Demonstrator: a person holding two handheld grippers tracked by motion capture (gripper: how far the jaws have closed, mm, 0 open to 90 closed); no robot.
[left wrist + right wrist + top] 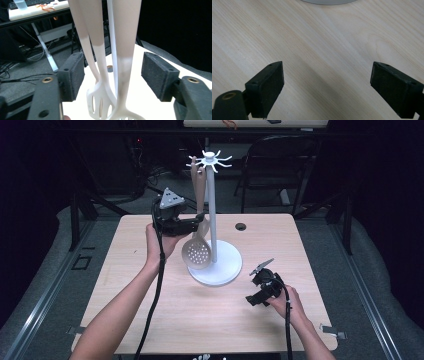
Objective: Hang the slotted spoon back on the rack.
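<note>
- Left gripper [112, 75] raised at the white stand [214, 220], jaws spread wide around hanging utensil handles [100, 37], pads not touching.
- Handle tops cropped; utensil count unclear.
- Skimmer [196, 251] hanging over the base.
- Right gripper [327, 87] gaping, empty, over bare table [312, 37].

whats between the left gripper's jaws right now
Between the open left gripper jaws hang utensil handles and the white stand pole. Their lower heads are cut off by the frame's edge.
</note>
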